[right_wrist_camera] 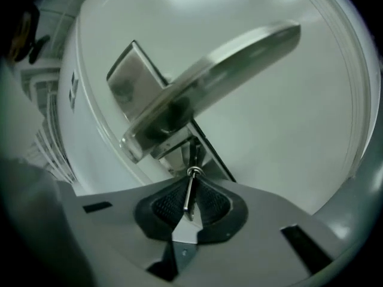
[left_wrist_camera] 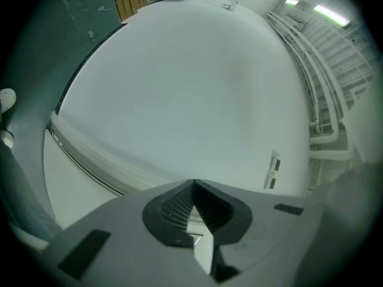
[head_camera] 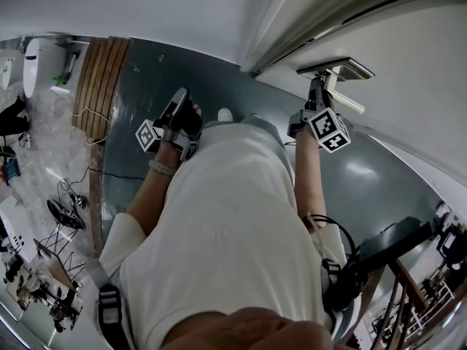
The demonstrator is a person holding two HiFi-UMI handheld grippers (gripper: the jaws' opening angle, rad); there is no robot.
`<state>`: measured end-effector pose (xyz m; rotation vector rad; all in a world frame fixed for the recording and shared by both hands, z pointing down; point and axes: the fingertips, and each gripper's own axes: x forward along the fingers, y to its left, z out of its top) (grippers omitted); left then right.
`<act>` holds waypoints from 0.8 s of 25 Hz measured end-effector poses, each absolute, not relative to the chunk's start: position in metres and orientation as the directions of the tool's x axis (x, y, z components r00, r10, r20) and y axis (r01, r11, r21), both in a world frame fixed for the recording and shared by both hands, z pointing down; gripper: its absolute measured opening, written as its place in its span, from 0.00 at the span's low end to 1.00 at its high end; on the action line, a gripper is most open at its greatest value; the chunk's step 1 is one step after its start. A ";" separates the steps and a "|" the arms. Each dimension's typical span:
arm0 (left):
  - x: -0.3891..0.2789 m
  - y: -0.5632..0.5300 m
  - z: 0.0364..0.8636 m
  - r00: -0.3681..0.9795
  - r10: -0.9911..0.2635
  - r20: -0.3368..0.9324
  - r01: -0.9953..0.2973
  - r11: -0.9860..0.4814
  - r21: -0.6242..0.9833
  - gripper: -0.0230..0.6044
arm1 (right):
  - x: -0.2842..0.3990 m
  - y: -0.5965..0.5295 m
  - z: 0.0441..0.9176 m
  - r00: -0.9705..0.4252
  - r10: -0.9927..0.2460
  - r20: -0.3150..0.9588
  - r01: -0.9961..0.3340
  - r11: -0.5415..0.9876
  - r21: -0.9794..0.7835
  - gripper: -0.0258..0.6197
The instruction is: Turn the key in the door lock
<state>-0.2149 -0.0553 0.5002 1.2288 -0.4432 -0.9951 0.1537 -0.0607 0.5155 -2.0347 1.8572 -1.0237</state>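
On the white door (head_camera: 408, 64), a metal lever handle (right_wrist_camera: 233, 61) sits on a long lock plate (right_wrist_camera: 128, 79). Below the lever, a slim metal key (right_wrist_camera: 190, 191) with a small ring at its head stands edge-on and points toward the lock (right_wrist_camera: 192, 151). My right gripper (right_wrist_camera: 190, 175) is shut on the key, with its ribbed pads against both flat sides. In the head view the right gripper (head_camera: 316, 86) reaches up under the handle (head_camera: 343, 97). My left gripper (head_camera: 179, 97) is held out over the dark floor, away from the door. It is shut with nothing in it (left_wrist_camera: 194, 184).
A white wall (left_wrist_camera: 197, 88) with two small switches (left_wrist_camera: 273, 171) fills the left gripper view. Wooden slats (head_camera: 102, 86) lie at the far left of the dark floor (head_camera: 146, 71). Cables and gear (head_camera: 66, 210) are scattered at the left. A stair railing (head_camera: 408, 297) stands at the lower right.
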 end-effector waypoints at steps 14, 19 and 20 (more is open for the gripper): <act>-0.216 -0.054 0.502 0.533 -0.822 -0.202 0.380 0.020 0.925 0.05 | 0.154 -0.057 0.526 -0.089 -0.996 -0.027 0.161 0.013 -0.987 0.10; -0.215 -0.054 0.504 0.535 -0.821 -0.200 0.380 0.022 0.925 0.05 | 0.156 -0.057 0.529 -0.103 -0.991 -0.081 0.197 0.059 -0.979 0.10; -0.215 -0.054 0.504 0.535 -0.821 -0.200 0.379 0.022 0.925 0.05 | 0.156 -0.058 0.529 -0.109 -0.991 -0.076 0.184 0.055 -0.981 0.10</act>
